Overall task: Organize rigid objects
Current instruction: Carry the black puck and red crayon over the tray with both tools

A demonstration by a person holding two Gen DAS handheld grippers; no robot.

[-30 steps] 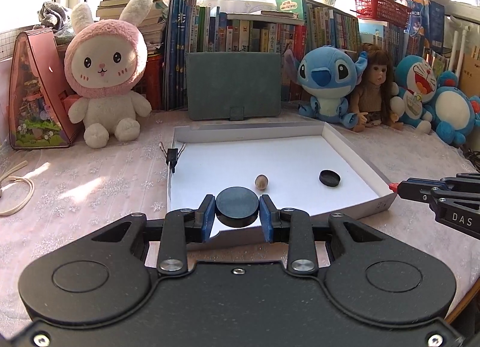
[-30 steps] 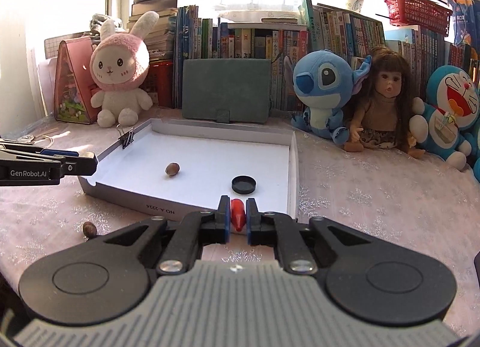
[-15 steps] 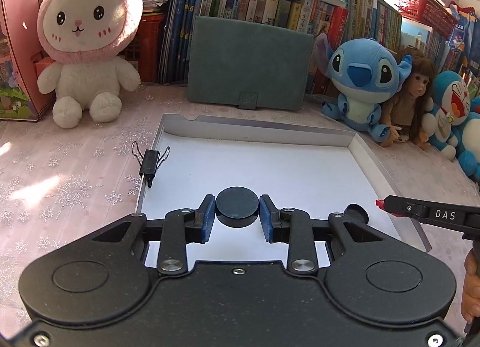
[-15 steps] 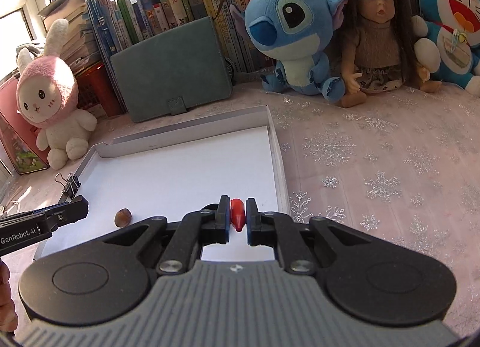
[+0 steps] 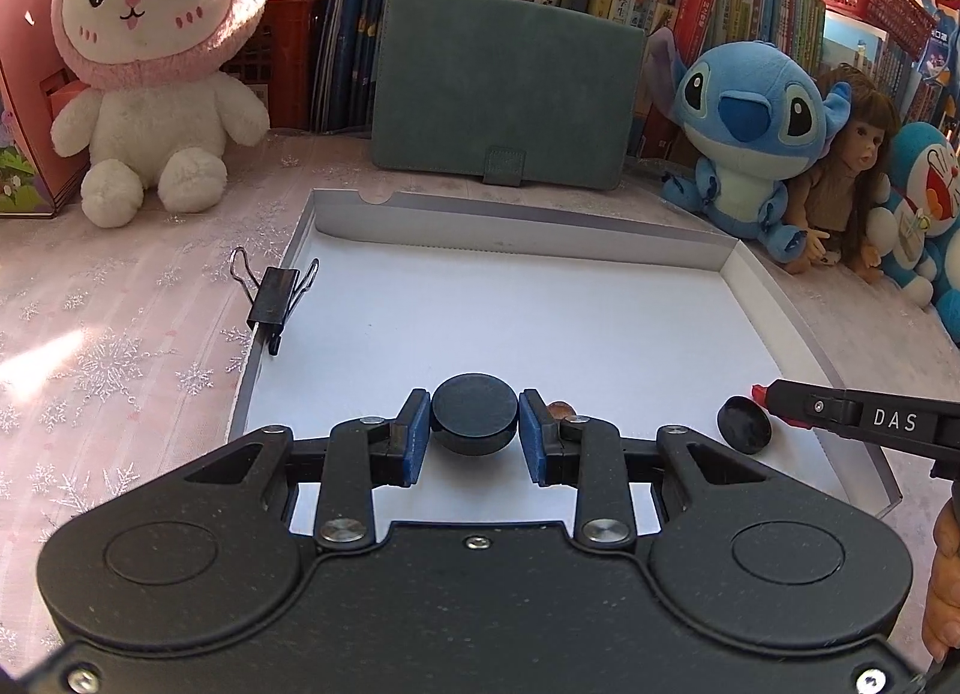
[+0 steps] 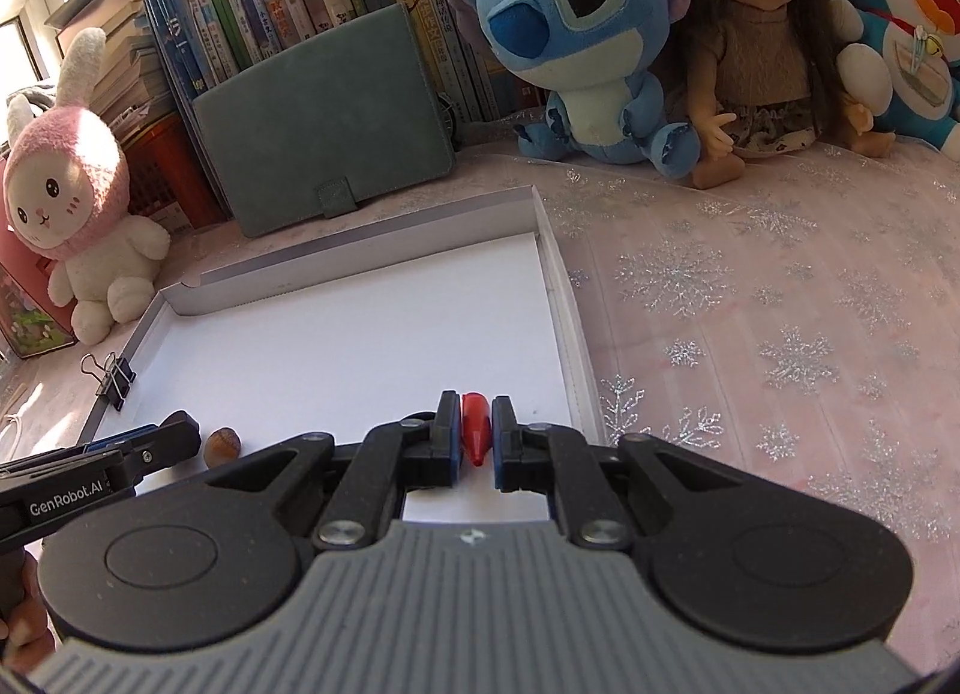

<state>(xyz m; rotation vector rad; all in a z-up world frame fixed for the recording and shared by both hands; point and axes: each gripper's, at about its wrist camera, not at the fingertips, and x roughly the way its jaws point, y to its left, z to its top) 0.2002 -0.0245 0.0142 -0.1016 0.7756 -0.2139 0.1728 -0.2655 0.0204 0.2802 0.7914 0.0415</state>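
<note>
Tray [image 5: 336, 226] holds nut [image 6: 222, 445], cap [image 5: 744, 425]; left hand-held gripper [image 5: 474, 430] clamps disc [image 5: 475, 415], right [image 6: 477, 434] clamps crayon [image 6: 476, 427].

A round black cap [image 5: 475, 421], flat face up, sits clamped between blue pads above the near part of the white tray [image 5: 540, 322]; a second black cap [image 5: 744, 427] lies on the tray floor near its right wall; a brown nut [image 6: 222, 446] rests on the floor near the left front. A small red pointed piece [image 6: 476, 427] is pinched upright between pads over the tray's near right corner; a black binder clip [image 5: 275, 298] grips the left wall.
</note>
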